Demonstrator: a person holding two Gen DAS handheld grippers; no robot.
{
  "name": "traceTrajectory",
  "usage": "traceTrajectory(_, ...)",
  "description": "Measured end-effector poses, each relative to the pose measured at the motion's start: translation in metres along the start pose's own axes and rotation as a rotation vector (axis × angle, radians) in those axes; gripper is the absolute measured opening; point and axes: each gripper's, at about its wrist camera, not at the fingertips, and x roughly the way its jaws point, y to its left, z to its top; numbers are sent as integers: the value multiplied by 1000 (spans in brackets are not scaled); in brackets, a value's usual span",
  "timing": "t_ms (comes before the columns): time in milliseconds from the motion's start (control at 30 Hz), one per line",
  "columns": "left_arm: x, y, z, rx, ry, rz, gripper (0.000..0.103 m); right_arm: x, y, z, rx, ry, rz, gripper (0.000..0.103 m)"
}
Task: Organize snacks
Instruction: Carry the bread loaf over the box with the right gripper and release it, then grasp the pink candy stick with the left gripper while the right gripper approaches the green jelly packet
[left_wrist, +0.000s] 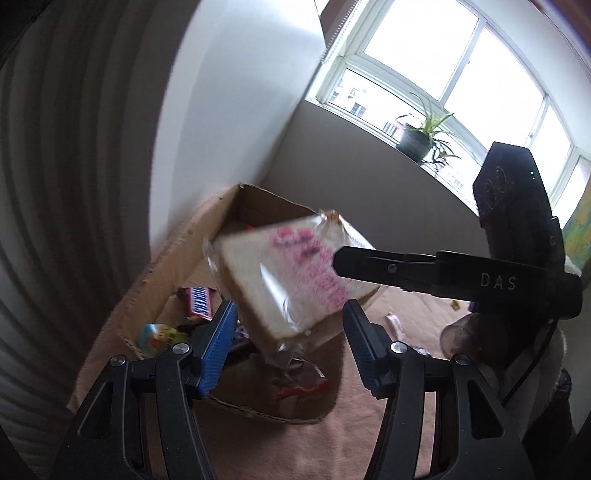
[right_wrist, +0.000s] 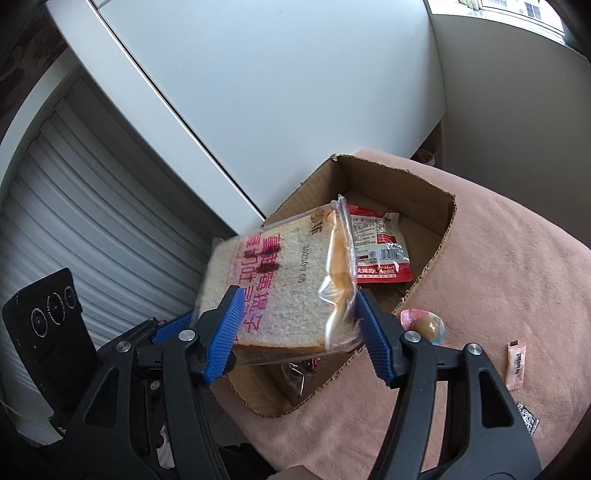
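Midway over an open cardboard box (right_wrist: 439, 236), the right gripper (right_wrist: 299, 325) carries a clear-wrapped bread pack (right_wrist: 280, 288), its blue fingers (right_wrist: 225, 332) closed onto the pack's two sides, the right one biting mostly into loose plastic at the crust edge. The pack hangs tilted above the box mouth, not yet resting on anything inside. Seen from the left wrist, the same bread pack (left_wrist: 284, 280) is blurred, which suggests motion, and the left gripper (left_wrist: 291, 332) waits with its fingers spread wide and nothing between them. Already in the box lie a red snack packet (right_wrist: 380, 243), a Snickers bar (left_wrist: 199, 304) and other small wrappers too indistinct to name. On the pink cloth (right_wrist: 498, 266) covering the surface beside the box sit a round wrapped sweet (right_wrist: 424, 323) and a small pink sachet (right_wrist: 515, 363), both apparently awaiting sorting. Judging from the hold, the step will go best if the pack is lowered level into the free space near the red packet before the fingers let go; releasing from height or at this tilt risks the bread tipping onto the box rim or squashing. A light squeeze matters, as soft slices deform easily.
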Motion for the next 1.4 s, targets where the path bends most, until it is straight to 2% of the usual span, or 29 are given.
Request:
traceTrajectory(67,-2,4,1,0,-15,43,58,-1,-1,0,7,-11,-13,74)
traceTrajectory(133,-3,8,1,-10,-19,46,58,-7,-2,0,11,-24,-14,77)
traceTrajectory(500,-6,-6,2,17,-26,-14,58,-60,-28,-15,52,-83,-96,78)
traceTrajectory(633,-5,-15,-3,35,-10,-45,58,-86,-49,-30,91,-108,-172,78)
traceTrajectory(700,-1,-22,-6,48,3,-62,58,-97,-60,-39,109,-114,-205,83)
traceTrajectory(767,2,-30,-9,63,14,-74,58,-110,-71,-49,126,-127,-249,93)
traceTrajectory(833,5,-38,-11,82,29,-89,58,-121,-83,-60,141,-141,-303,97)
traceTrajectory(1033,17,-62,-20,128,76,-135,58,-139,-120,-91,173,-123,-457,97)
traceTrajectory(1233,33,-83,-30,180,129,-172,58,-148,-146,-118,199,-105,-477,97)
traceTrajectory(1400,51,-98,-45,211,195,-194,58,-145,-166,-135,265,-78,-427,97)
